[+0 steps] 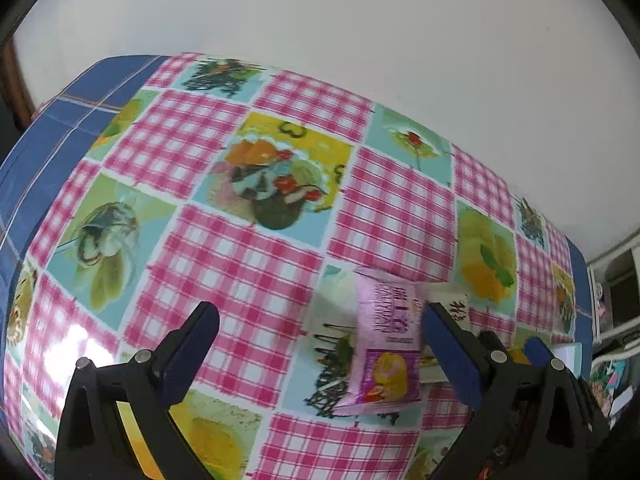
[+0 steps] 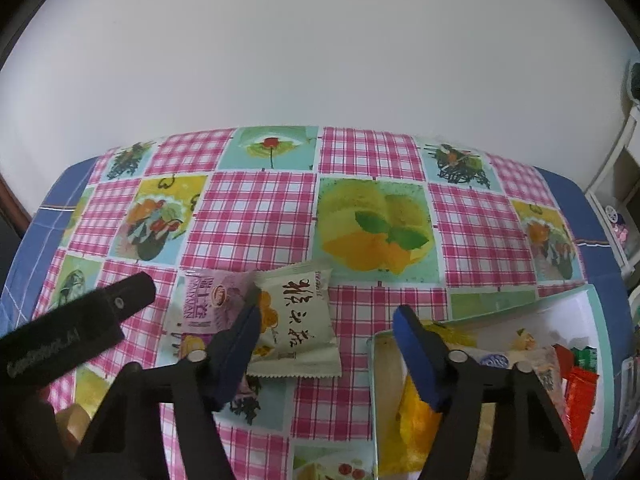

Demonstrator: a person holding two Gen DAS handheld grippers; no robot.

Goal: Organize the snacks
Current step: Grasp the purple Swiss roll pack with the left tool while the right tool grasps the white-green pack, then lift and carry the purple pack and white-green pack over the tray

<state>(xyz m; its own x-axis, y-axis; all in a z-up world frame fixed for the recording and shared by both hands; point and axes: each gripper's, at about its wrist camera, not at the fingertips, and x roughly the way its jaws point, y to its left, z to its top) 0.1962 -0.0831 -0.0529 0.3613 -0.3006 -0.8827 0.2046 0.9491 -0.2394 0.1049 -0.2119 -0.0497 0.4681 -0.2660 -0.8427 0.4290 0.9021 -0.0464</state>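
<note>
Both grippers are hovering over a table covered with a pink checked cloth printed with fruit pictures. The left gripper is holding its fingers wide apart with nothing between them; a pink packet is lying on the cloth just inside its right finger, though contact between them cannot be told. The right gripper is also keeping its fingers spread and empty. In the right wrist view, a cream packet is lying flat between those fingers, with its left part hidden behind the left finger, and it is overlapping the right edge of the pink packet beside it. A box is sitting at the right, near the cream packet, holding yellow, white, red and green snacks. The left gripper's dark body is showing at the left edge.
</note>
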